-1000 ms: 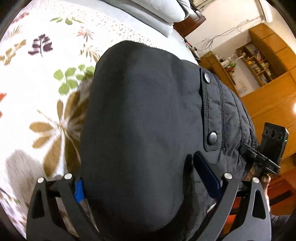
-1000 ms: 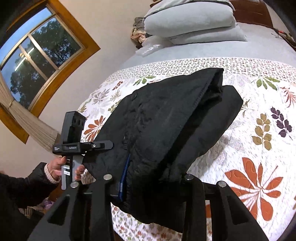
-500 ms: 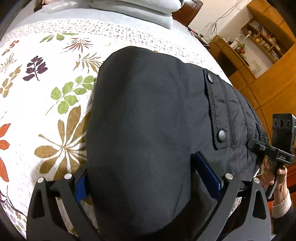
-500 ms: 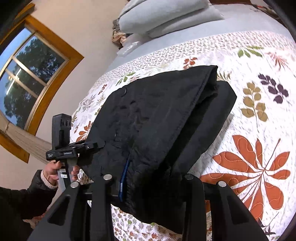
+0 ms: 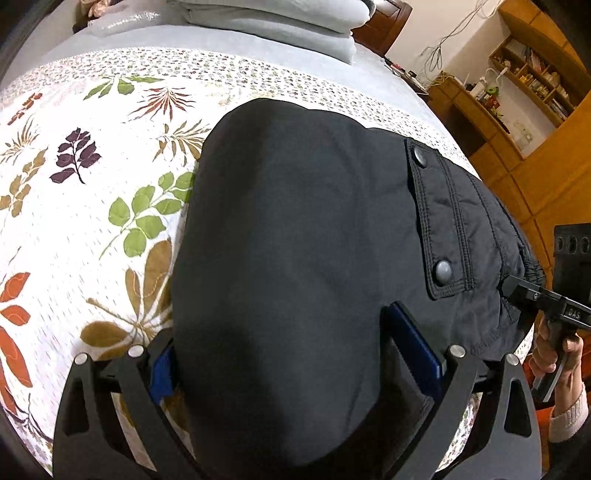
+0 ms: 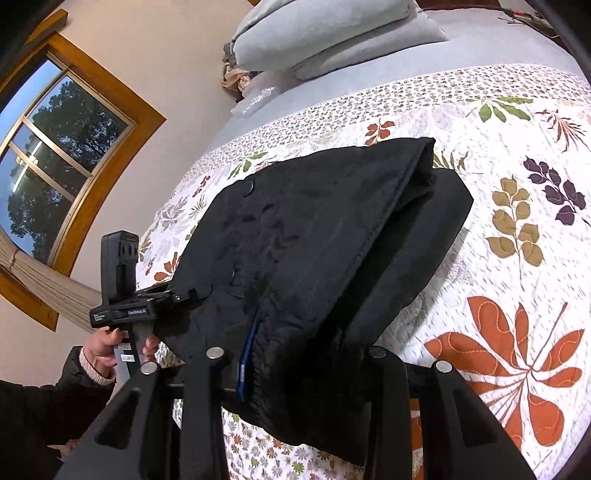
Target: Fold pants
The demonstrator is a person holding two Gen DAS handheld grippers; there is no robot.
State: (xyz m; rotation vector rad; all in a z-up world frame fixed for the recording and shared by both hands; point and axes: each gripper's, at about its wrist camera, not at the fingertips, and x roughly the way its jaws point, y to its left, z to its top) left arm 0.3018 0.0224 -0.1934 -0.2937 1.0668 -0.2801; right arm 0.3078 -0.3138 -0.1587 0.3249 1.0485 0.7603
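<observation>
Writing: the right gripper's [image 5: 517, 295] body is showing small white letters reading "DAS" in the left wrist view; the left gripper's [image 6: 184, 293] body is carrying a white printed line, too small to read, and a white sticker on its handle, also unreadable.
Pants: black padded pants [image 5: 306, 266] are lying folded on the quilt [image 5: 74, 229], layers stacked, the top layer sitting short of the one beneath at the far end.
Detail: a quilted flap with stitched channels and two dark snaps [image 5: 443, 270] is running along one side; a gathered edge is showing near the right gripper.
Left gripper: its blue-padded fingers [image 5: 417, 347] are clamping the near edge of the pants, cloth filling the gap.
Right gripper: its fingers [image 6: 245, 354] are pinching the bunched near corner, a blue pad pressing into the fabric.
Hands: a hand [image 5: 561, 354] in a pale cuff is gripping each handle.
Setting: the quilt, white with printed leaves, is covering a bed beside grey pillows [image 6: 332, 33], a wood-framed window [image 6: 66, 155] and wooden shelves [image 5: 528, 70].
</observation>
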